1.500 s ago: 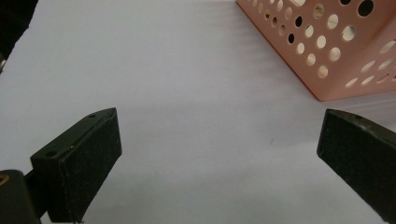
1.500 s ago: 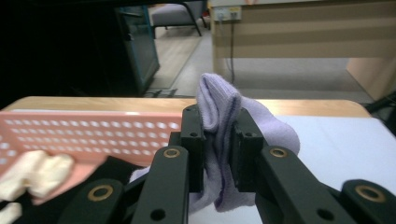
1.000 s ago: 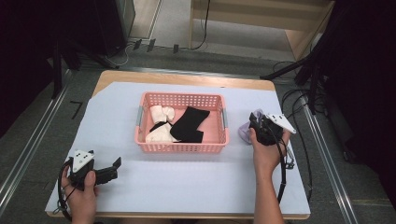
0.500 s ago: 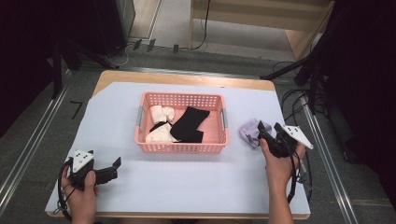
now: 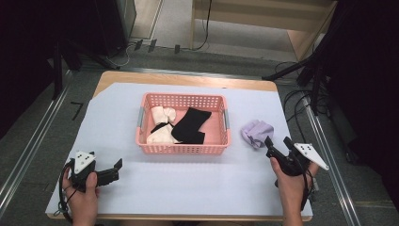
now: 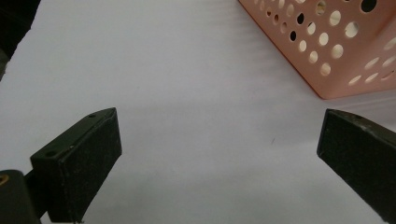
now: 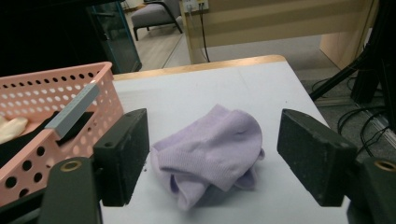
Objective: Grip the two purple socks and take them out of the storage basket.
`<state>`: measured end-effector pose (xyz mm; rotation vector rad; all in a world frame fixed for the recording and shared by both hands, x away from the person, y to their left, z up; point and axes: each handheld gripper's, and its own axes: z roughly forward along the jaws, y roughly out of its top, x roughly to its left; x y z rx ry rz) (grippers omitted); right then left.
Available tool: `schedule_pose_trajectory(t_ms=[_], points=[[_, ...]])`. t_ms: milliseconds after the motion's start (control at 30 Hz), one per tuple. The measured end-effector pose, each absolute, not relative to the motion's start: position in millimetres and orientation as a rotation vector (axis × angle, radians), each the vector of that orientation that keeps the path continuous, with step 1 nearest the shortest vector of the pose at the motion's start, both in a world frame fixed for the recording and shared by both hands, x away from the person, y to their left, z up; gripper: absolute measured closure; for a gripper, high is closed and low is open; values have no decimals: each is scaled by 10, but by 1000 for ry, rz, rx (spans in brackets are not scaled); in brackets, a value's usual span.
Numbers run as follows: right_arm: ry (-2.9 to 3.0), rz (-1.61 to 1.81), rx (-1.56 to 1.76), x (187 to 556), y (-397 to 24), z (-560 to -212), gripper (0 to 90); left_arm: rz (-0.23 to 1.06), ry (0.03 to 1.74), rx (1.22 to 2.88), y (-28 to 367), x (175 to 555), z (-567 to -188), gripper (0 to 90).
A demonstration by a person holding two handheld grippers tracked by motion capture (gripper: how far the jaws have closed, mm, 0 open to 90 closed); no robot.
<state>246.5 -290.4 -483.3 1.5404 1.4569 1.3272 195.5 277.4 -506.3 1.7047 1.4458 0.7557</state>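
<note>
While lilac sock (image 7: 212,149) lies on table, right gripper (image 5: 277,147) fingers just opened wide, empty.

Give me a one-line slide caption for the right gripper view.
Right gripper, jaws just opened wide, faces a crumpled lilac sock lying free on the white table cover beside the pink basket.

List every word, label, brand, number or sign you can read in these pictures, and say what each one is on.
None: no readable text, label, brand or number stands on anything here.
The pink basket has only rows of holes.
The purple sock is plain.
The white and black socks in the basket are plain.
The grey plates on the left tool and right tool carry only small dots.
</note>
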Motion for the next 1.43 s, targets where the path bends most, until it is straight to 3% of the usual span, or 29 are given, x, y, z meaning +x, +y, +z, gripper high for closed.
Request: schedule_pose_trajectory(t_ms=[567, 900, 1433], points=[[1492, 1286, 1538, 2077, -3224, -4983, 184, 744, 1455, 1703, 2785, 1959, -5060, 6], [1480, 1239, 1590, 1788, -3417, -5251, 181, 748, 1452, 1696, 2787, 1952, -5060, 6], [1379, 1289, 1537, 1654, -3424, -5298, 190, 709, 1481, 1673, 2827, 1971, -5062, 6]])
